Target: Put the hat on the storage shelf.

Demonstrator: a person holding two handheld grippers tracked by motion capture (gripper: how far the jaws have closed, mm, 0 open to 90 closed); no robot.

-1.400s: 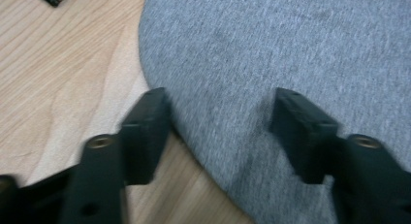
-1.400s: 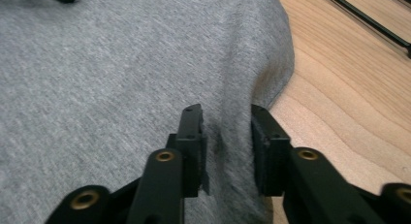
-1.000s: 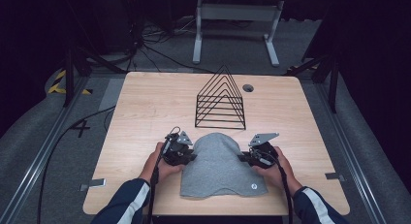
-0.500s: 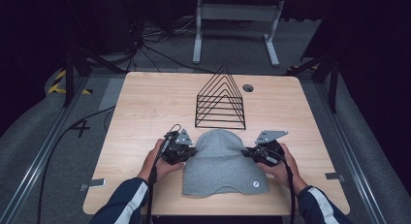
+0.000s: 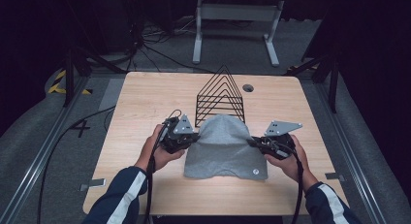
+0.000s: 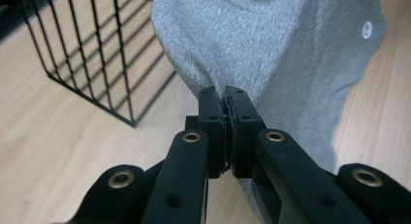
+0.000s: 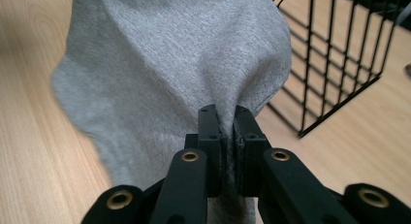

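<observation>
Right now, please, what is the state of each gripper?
Left gripper: closed, pinching the left edge of the grey cloth.
Right gripper: closed, pinching the right edge of the same cloth.

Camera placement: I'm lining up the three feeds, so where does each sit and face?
High view: above the person's side, looking forward and down at the light wooden table; both forearms show.
Left gripper view: on the left gripper, along its jaws clamping the grey knit cloth.
Right gripper view: on the right gripper, likewise.
Shared: cloth and black wire rack.
</observation>
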